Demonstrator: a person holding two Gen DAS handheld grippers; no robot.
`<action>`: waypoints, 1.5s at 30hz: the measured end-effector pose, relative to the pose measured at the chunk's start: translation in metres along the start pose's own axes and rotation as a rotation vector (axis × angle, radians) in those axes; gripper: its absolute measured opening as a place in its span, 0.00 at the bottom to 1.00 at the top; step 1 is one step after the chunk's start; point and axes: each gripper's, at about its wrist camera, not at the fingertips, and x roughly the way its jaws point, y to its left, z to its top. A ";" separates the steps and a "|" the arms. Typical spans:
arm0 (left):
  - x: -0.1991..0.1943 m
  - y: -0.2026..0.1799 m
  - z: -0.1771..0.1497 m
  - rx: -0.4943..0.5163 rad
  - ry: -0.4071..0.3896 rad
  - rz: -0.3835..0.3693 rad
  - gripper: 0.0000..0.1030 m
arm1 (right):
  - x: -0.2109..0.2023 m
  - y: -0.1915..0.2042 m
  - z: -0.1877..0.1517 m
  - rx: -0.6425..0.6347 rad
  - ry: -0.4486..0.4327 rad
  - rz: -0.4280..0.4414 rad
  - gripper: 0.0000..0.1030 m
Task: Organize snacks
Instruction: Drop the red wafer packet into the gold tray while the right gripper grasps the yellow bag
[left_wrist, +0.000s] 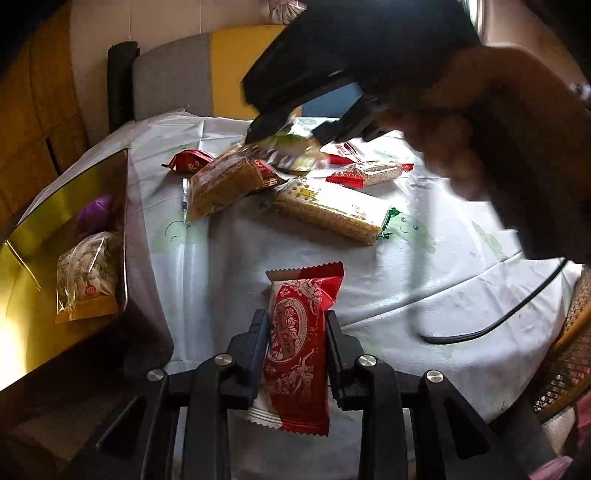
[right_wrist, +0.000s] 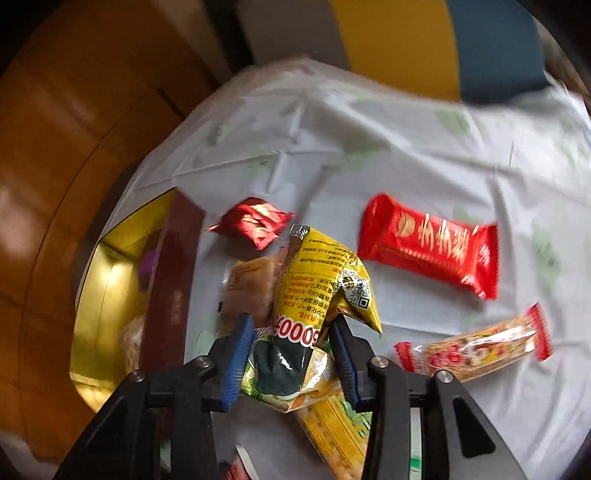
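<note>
Left gripper (left_wrist: 295, 328): clenched on a red-and-white patterned snack packet (left_wrist: 299, 350), held upright between its pads above the white tablecloth (left_wrist: 229, 266)

Right gripper (right_wrist: 291, 336): grasping a crumpled yellow snack bag (right_wrist: 317, 291), the blue pads pressing its lower part; seen from the left wrist it hangs over the far cluster of snacks, a person's hand (left_wrist: 491, 147) around its handle

Gold-lined box (left_wrist: 48, 229), at the table's left edge: holds a clear packet of pale pieces (left_wrist: 88, 273) and a purple item (left_wrist: 96, 214) behind it; its dark red outer wall faces the table

On the cloth, loose:
- brown cake bar in clear wrap (left_wrist: 221, 184)
- long cracker pack (left_wrist: 332, 206) with green end, near centre
- small red foil sweet (right_wrist: 251, 221), just beside the box
- large red packet (right_wrist: 428, 243), well apart to the right
- clear bar with red ends (right_wrist: 476, 347), near the right gripper

A black cable (left_wrist: 498, 317) trails over the near right edge of the cloth
</note>
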 end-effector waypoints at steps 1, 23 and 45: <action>0.000 0.000 0.000 -0.001 0.000 0.000 0.29 | -0.008 0.002 -0.004 -0.035 -0.013 -0.021 0.41; -0.061 0.036 0.033 -0.179 -0.103 -0.082 0.26 | -0.050 -0.085 -0.094 -0.038 0.094 -0.249 0.43; 0.013 0.274 0.094 -0.729 0.063 0.159 0.28 | -0.040 -0.071 -0.099 -0.099 0.082 -0.278 0.43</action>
